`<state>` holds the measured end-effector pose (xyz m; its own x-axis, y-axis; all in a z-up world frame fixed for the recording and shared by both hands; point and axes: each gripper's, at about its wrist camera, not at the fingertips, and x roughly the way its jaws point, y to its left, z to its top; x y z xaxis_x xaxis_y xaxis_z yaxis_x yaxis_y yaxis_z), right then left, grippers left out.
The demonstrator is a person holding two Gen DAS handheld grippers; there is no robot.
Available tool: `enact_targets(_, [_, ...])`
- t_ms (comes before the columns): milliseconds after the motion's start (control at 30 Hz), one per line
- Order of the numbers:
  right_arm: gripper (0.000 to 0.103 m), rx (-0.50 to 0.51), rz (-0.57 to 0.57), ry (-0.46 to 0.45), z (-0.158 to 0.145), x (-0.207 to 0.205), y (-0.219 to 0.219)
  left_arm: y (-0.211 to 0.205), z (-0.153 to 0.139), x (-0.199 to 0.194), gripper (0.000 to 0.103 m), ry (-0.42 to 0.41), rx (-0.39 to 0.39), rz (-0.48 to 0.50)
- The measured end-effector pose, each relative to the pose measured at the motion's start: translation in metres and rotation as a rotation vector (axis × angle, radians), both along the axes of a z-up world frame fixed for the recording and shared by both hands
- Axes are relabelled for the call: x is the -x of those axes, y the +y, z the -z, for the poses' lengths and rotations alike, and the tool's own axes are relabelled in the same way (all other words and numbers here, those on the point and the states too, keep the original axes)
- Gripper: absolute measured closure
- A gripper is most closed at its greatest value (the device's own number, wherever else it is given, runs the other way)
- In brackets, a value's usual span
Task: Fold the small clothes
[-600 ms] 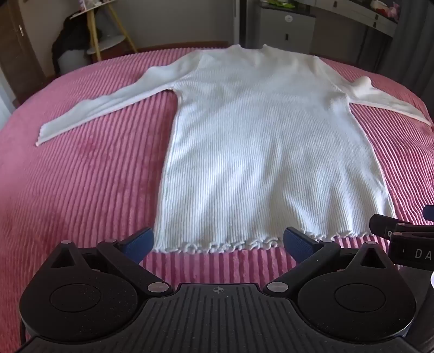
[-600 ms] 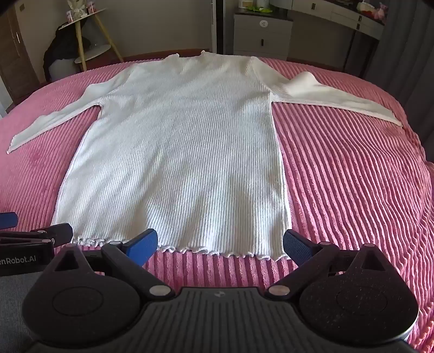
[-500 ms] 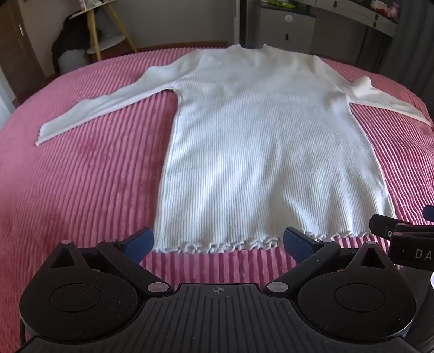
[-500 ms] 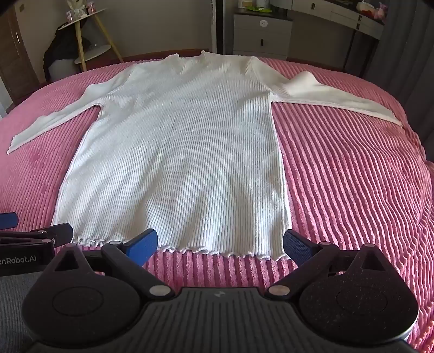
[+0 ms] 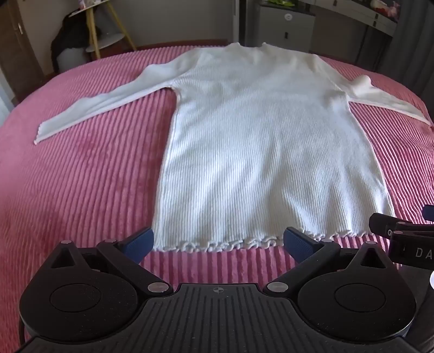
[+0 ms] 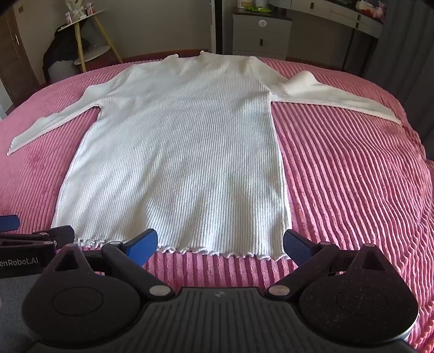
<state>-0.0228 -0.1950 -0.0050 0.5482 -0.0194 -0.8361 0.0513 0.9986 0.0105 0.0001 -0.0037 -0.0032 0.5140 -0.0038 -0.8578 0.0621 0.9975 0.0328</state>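
Note:
A white ribbed long-sleeved knit dress [image 5: 265, 152] [image 6: 184, 152] lies flat on a pink corduroy bedspread [image 5: 81, 190] [image 6: 352, 176], collar far, frilled hem near, both sleeves spread out. My left gripper [image 5: 218, 240] hovers open just short of the hem's left half, nothing between its blue pads. My right gripper [image 6: 219, 241] is open too, just short of the hem's right half. Each gripper shows at the edge of the other's view.
Beyond the bed stand a yellow-legged side table [image 6: 89, 40] with dark cloth beside it, a white drawer unit [image 6: 260, 35] and a long desk [image 6: 339, 16]. A grey curtain [image 6: 407, 54] hangs at the right. The bed's edge curves away on both sides.

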Motion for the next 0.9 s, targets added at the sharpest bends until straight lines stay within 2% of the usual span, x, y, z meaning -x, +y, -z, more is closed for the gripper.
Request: enact_targets(900, [0.004,-0.003,0.0,-0.005,-0.0018,-0.0001,-0.0013,-0.0031,-0.0007,0.0008,0.0,0.004,0.005,0.003])
